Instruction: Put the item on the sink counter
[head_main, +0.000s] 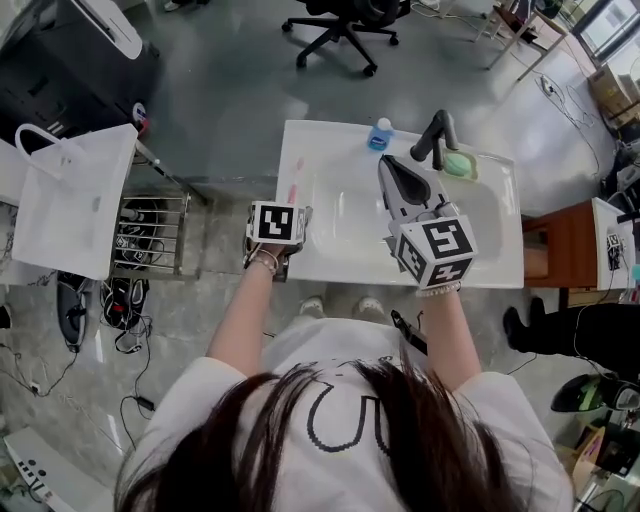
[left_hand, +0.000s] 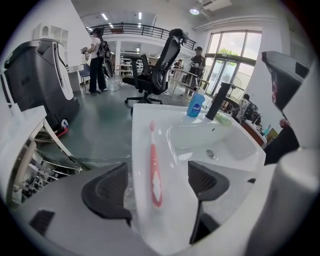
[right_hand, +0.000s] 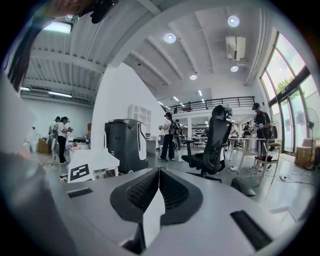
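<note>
A red toothbrush with a white patch on its handle lies flat on the white sink counter, along the strip left of the basin; in the head view the toothbrush shows faintly pink there. My left gripper is open, its dark pads standing apart on either side of the brush without touching it. From above, the left gripper sits at the counter's front left corner. My right gripper hovers over the basin, shut with nothing in it; in its own view the right gripper faces the room.
A black faucet, a blue bottle and a green soap stand at the back of the sink. A white bag and a wire rack are at the left, a wooden cabinet at the right, an office chair behind.
</note>
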